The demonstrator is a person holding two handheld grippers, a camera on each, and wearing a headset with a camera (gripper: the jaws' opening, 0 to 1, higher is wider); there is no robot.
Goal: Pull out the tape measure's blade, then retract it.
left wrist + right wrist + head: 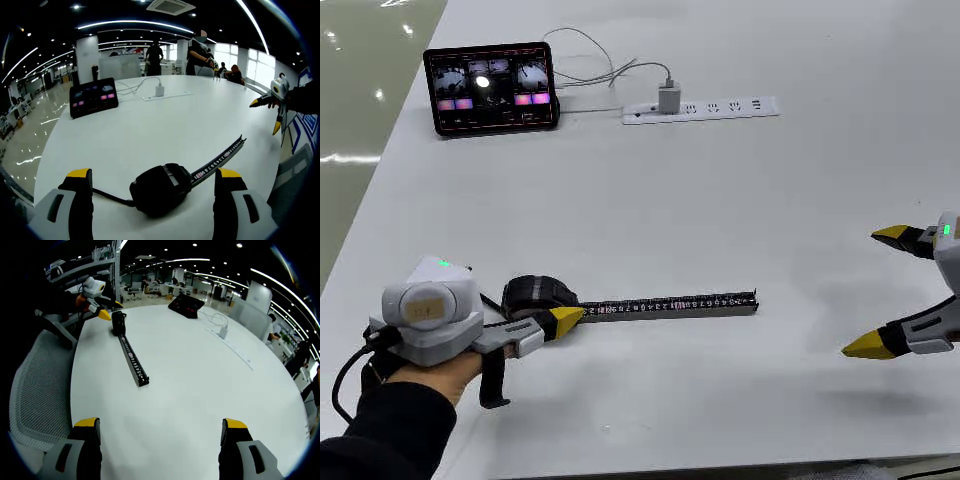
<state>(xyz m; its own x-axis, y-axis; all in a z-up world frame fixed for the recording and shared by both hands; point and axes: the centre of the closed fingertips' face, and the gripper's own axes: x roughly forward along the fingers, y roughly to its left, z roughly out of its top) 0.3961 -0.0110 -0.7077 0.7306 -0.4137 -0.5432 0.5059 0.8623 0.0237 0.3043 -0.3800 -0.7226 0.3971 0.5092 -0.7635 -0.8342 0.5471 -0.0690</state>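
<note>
Black tape measure lies on the white desk. Dark blade is pulled out flat to the right, its numerals too small to read, and the marking on the case top is unreadable. Left hand-held gripper is open, jaws either side of the case, not touching. Right hand-held gripper is open, empty, well apart from the blade tip and partly cut off at the frame edge.

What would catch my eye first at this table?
A black tape measure sits between the left gripper's open jaws near the table's front edge, its blade pulled out to the right. The right gripper hovers open beyond the blade's tip, and a lit tablet sits at the far left.
</note>
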